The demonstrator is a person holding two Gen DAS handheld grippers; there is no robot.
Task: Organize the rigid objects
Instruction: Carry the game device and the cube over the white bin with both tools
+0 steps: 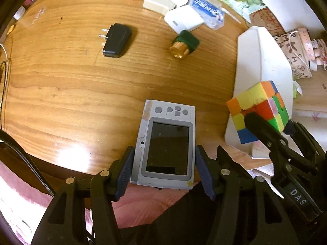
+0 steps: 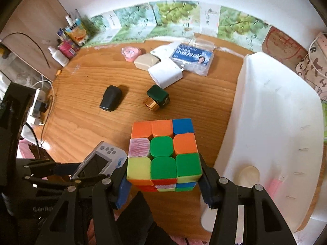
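Observation:
My left gripper (image 1: 163,171) is shut on a grey handheld device with a dark screen (image 1: 165,143), held above the near edge of the wooden table (image 1: 61,94). My right gripper (image 2: 164,181) is shut on a colourful puzzle cube (image 2: 163,153), held near the white tray (image 2: 276,122). The cube (image 1: 259,110) and the right gripper (image 1: 271,130) also show in the left wrist view. The device (image 2: 100,161) also shows in the right wrist view. A black plug adapter (image 1: 117,39) and a green and gold bottle (image 1: 184,45) lie on the table.
The white tray (image 1: 263,65) stands at the right with a round disc (image 2: 248,174) in it. White chargers (image 2: 165,74), a beige block (image 2: 146,61), a clear card case (image 2: 192,58) and a pink tape roll (image 2: 131,53) lie at the back. Bottles (image 2: 67,40) crowd the far left corner.

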